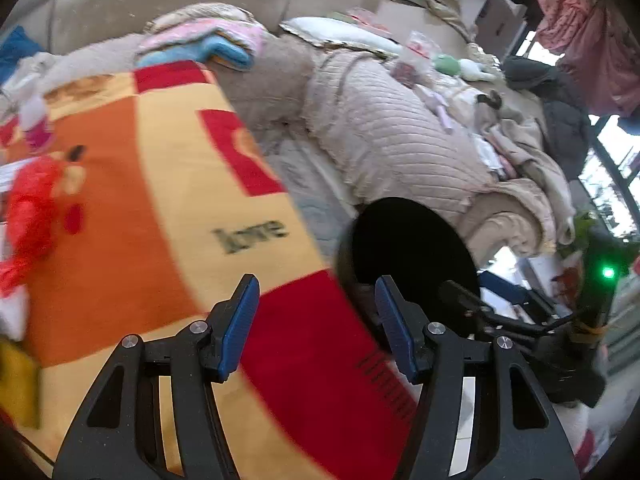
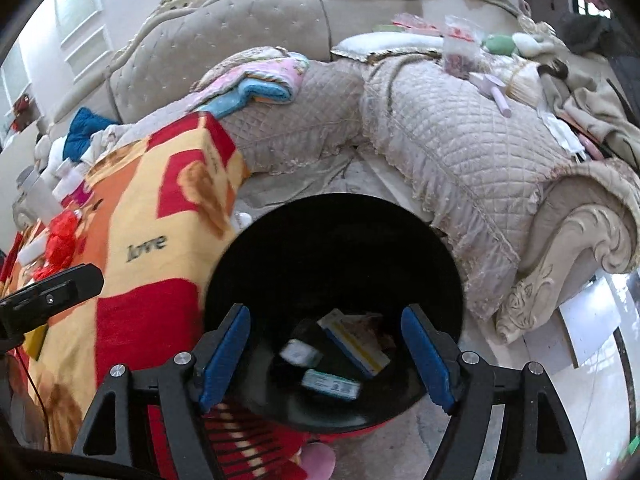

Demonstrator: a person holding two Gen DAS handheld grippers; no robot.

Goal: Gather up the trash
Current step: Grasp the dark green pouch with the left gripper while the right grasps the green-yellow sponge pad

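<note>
At the far left of the blanket-covered counter (image 1: 132, 208) a crumpled red wrapper (image 1: 30, 220) lay near the left edge, with a small white and pink piece (image 1: 34, 120) beyond it toward the far edge; both looked like trash not yet picked up. The left gripper (image 1: 316, 316) hung over the near right part of the blanket, its blue fingers (image 1: 240, 328) spread and nothing between them.

To the right, just off the counter's right edge, stood the black bin (image 2: 440, 240) on the floor, in front of the quilted sofa (image 2: 460, 140). The right gripper (image 2: 326, 356) hovered above the bin's mouth, fingers (image 2: 224, 356) spread wide and empty. Down inside the bin lay a long white and yellow box (image 2: 356, 340), a small whitish packet (image 2: 300, 352) and a green and white carton (image 2: 330, 384), so the collecting seemed partly done.

By my reckoning the step in hand was the reach back for more. It would go best if the left gripper crossed to the red wrapper with fingers wide, came down over its bulk rather than its loose edge, and pinched without catching the blanket. The right one should lift clear of the rim, so that the bin would not tip.
</note>
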